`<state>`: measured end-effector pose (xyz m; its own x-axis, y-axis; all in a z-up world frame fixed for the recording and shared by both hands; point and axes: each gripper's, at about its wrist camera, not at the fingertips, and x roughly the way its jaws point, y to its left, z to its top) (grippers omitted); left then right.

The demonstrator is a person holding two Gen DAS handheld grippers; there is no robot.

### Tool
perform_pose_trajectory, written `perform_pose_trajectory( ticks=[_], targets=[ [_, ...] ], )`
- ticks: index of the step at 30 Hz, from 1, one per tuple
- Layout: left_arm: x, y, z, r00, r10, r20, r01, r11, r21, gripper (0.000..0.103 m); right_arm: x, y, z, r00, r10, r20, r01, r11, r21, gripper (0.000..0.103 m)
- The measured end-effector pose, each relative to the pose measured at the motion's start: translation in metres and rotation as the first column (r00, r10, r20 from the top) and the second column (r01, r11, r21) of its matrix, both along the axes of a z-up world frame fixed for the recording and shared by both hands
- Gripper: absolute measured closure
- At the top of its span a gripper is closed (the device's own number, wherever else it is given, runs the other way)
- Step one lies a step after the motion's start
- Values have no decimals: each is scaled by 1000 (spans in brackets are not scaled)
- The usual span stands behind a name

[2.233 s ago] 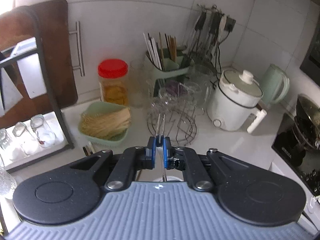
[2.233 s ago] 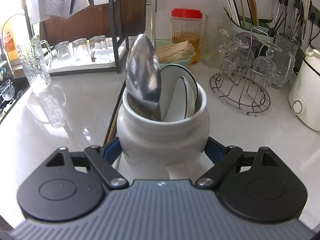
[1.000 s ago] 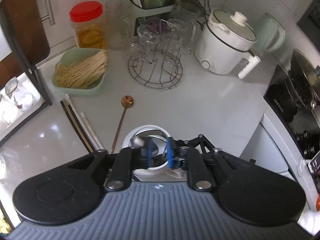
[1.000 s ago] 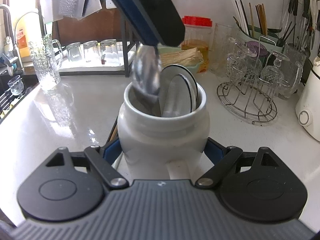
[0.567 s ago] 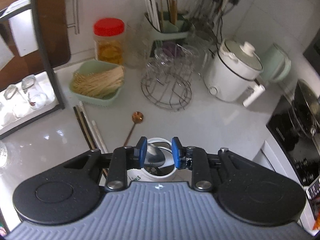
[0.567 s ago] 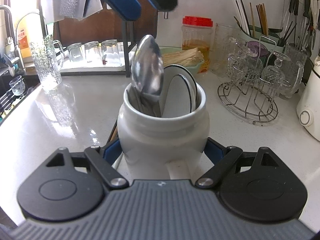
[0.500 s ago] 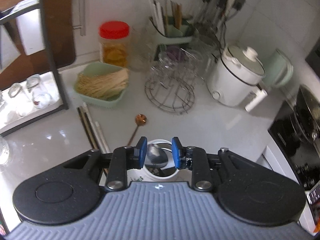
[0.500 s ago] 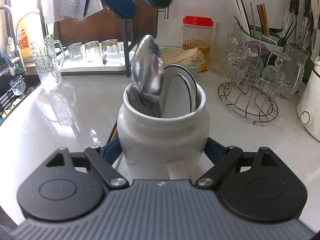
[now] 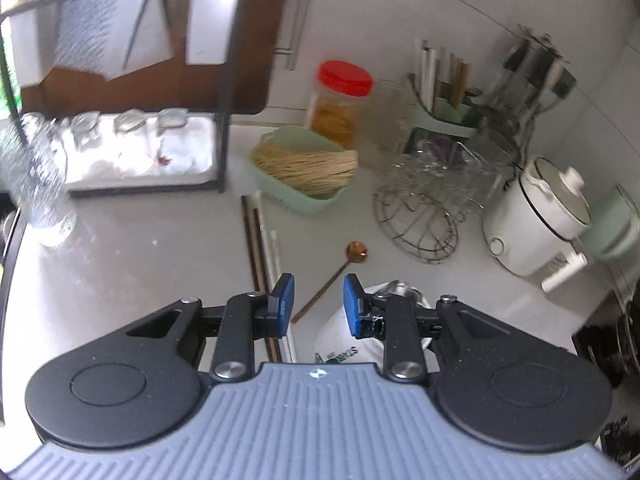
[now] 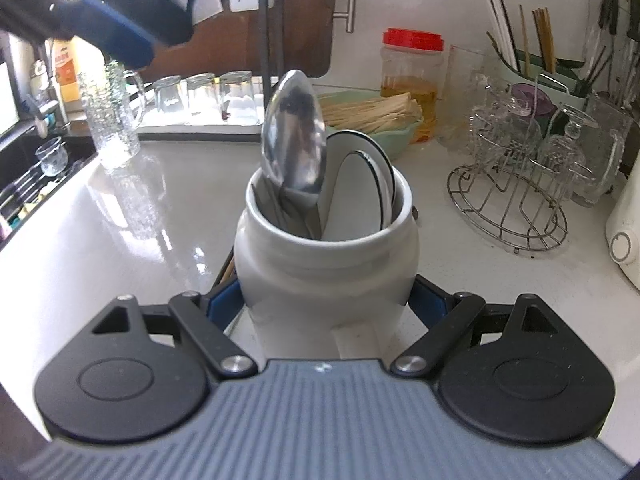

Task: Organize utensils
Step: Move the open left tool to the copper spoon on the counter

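- Right gripper (image 10: 326,300) clamped the white ceramic jar (image 10: 326,256), which held one steel spoon (image 10: 294,132) and two white ladle-spoons.
- Left gripper (image 9: 316,306) spread, empty; jaws had just widened.
- Step: fetch next utensil.
- On counter: one copper spoon (image 9: 340,268), a few chopsticks (image 9: 260,240).
- Next: pinch copper handle.

left gripper (image 9: 316,300) let go of steel spoon (image 10: 294,148), jaws parted, swung left off jar (image 10: 326,256).

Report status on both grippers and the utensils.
Right gripper clamped on white jar, steel spoon inside. Left gripper open, empty, over copper spoon and chopsticks on counter. Nothing blocking.
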<state>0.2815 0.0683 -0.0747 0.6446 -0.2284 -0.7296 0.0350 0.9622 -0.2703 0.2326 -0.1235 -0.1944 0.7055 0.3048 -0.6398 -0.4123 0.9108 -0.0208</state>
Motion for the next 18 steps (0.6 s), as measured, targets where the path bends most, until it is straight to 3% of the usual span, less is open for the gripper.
perform_pose_trajectory(
  ticks=[7,18],
  targets=[
    [-6,9,-23,998,53,-37,-54,998,-27,72,-1,-5,1,999,27,-27,-27,1000,-5,13],
    [19,24,-60,997,-51,-60,47,997,-59,72,-11,-15,2,1000,-13,-25,13,1000,-8,13]
  ],
)
